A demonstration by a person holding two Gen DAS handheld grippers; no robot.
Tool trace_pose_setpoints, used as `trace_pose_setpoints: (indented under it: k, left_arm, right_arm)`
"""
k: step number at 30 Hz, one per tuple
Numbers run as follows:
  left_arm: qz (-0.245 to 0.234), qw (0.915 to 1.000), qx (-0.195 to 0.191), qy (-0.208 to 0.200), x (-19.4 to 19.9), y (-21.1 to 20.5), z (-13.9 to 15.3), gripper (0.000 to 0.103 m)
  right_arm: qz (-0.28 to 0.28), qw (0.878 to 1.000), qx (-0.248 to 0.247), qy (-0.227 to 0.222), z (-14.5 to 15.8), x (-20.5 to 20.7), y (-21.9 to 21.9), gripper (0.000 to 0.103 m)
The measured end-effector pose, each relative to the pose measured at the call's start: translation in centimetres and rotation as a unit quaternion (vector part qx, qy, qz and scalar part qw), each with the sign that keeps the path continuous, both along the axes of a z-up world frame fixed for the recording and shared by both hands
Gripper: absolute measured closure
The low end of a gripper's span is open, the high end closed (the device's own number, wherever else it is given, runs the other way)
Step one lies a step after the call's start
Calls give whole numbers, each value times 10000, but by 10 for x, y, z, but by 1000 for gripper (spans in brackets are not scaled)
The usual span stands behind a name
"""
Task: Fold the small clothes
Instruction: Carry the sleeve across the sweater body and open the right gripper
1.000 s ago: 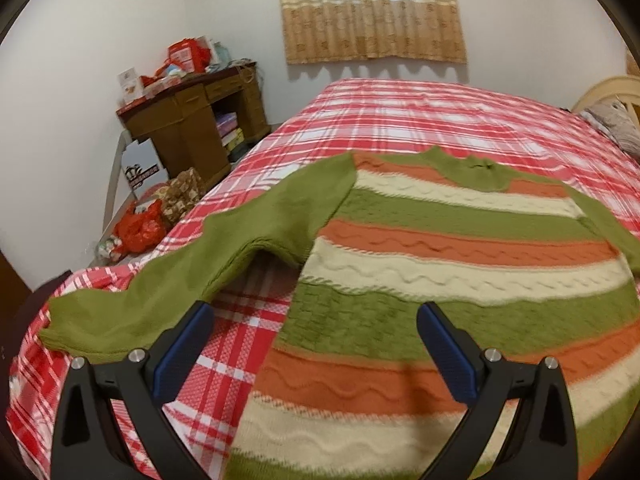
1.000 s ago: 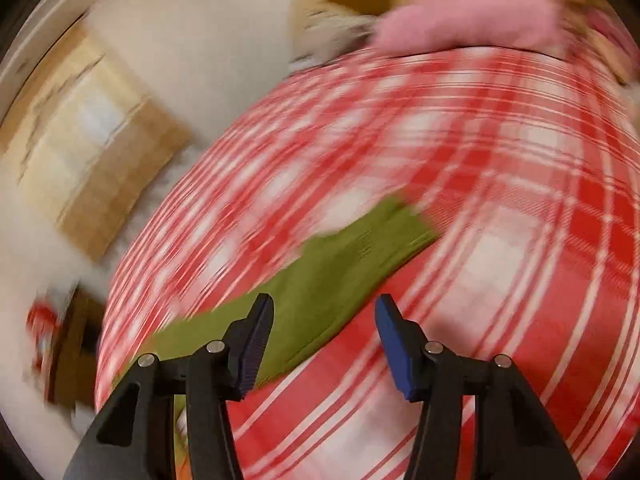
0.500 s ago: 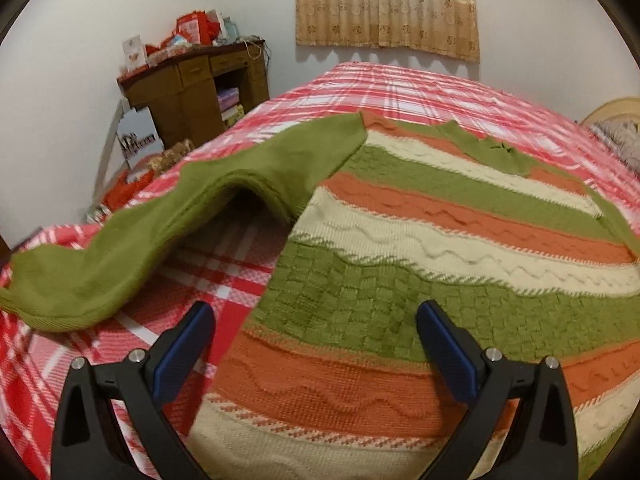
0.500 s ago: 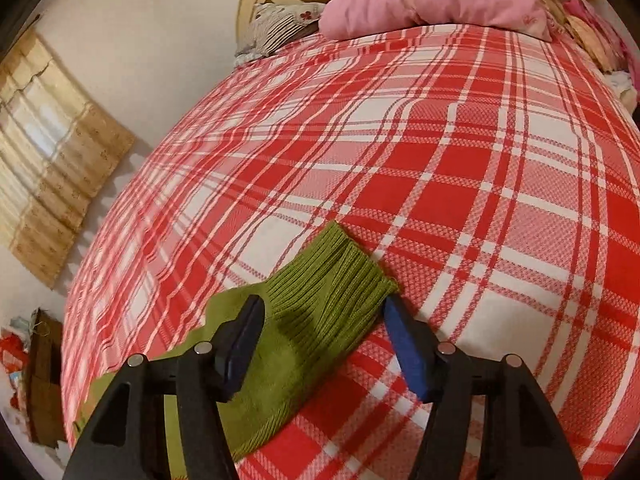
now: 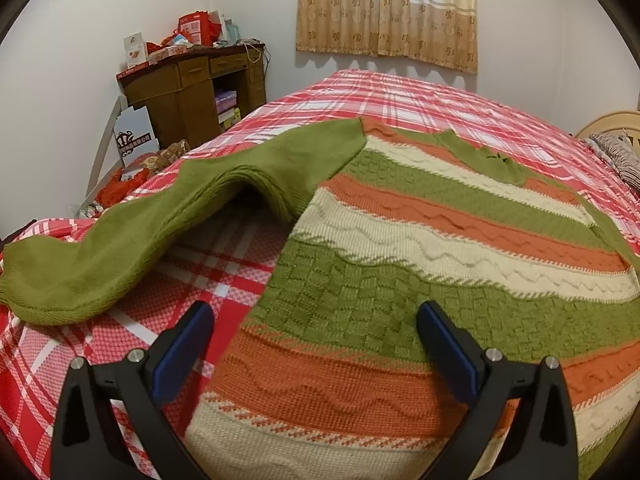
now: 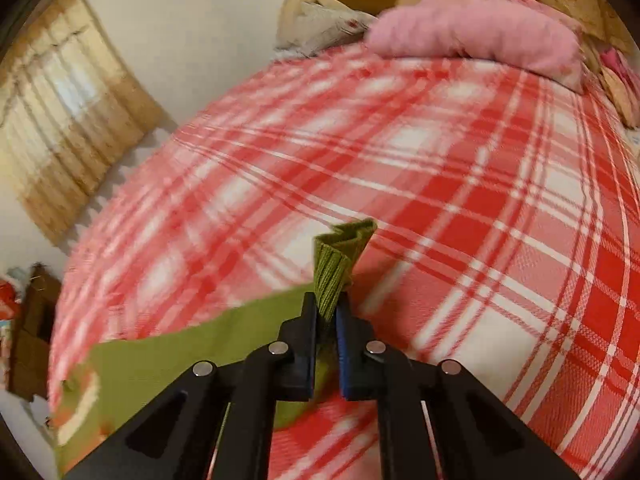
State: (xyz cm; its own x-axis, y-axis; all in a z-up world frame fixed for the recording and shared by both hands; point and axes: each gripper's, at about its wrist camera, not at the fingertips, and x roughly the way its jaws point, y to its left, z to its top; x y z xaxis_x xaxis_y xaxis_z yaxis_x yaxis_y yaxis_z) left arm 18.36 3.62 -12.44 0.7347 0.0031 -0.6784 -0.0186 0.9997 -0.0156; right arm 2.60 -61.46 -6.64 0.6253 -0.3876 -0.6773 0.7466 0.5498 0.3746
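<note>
Lying spread face-up on a red-and-white plaid bedspread (image 5: 420, 96), a knitted sweater (image 5: 420, 264) is seen banded in olive green, orange and cream, with wavy cable ridges in the orange and cream bands and a basket-weave texture in the widest green band. A plain green collar (image 5: 486, 156) sits at the far end of the garment, and a plain green sleeve (image 5: 132, 236) runs out to the left in the left wrist view, humped up off the bedspread near the shoulder so that a shadowed hollow is formed beneath it, its ribbed cuff resting near the bed's edge. The left gripper (image 5: 316, 340) is held above the sweater's lower side edge with its blue-padded fingers (image 5: 182, 348) spread wide and nothing between them. In the right wrist view, the right gripper (image 6: 327, 316) is seen with its fingers pressed together on the ribbed cuff (image 6: 340, 256) of the other green sleeve, which is bunched and stands up between them, while the rest of that sleeve trails back to the left. A pink pillow (image 6: 476, 32) lies at the head of the bed. A cluttered wooden desk (image 5: 192, 88) stands beside the bed under a beige curtain (image 5: 388, 8); printing is carried by a white board (image 5: 134, 138) leaning near the desk and by red boxes (image 5: 196, 28) on top, but none of it can be read.
</note>
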Motion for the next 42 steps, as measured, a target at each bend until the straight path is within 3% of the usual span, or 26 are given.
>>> trace_pose_setpoints:
  k: [7, 14, 22, 29, 34, 38, 42]
  left_arm:
    - [-9, 10000, -25, -39, 1, 0, -1, 0]
    - [-22, 9999, -60, -82, 0, 1, -1, 0]
    - [-39, 9998, -107, -149, -1, 3, -2, 0]
    - [-65, 9996, -165, -200, -3, 5, -3, 0]
    - [-75, 9995, -185, -238, -4, 6, -3, 0]
    - [-76, 9995, -187, -260, -5, 7, -3, 0]
    - [-51, 9996, -138, -247, -6, 5, -4, 0]
  right_arm:
    - [1456, 9870, -246, -637, 66, 54, 105, 95]
    - [3052, 9480, 69, -904, 78, 147, 239, 95]
    - [4312, 8969, 559, -808, 34, 241, 381, 95]
    - [5128, 8538, 807, -398, -20, 287, 473, 95]
    - [5501, 8274, 1109, -215, -54, 303, 491, 95]
    - [5652, 8148, 1277, -169, -72, 314, 501, 95]
    - [5697, 8099, 1387, -133, -82, 321, 501, 92]
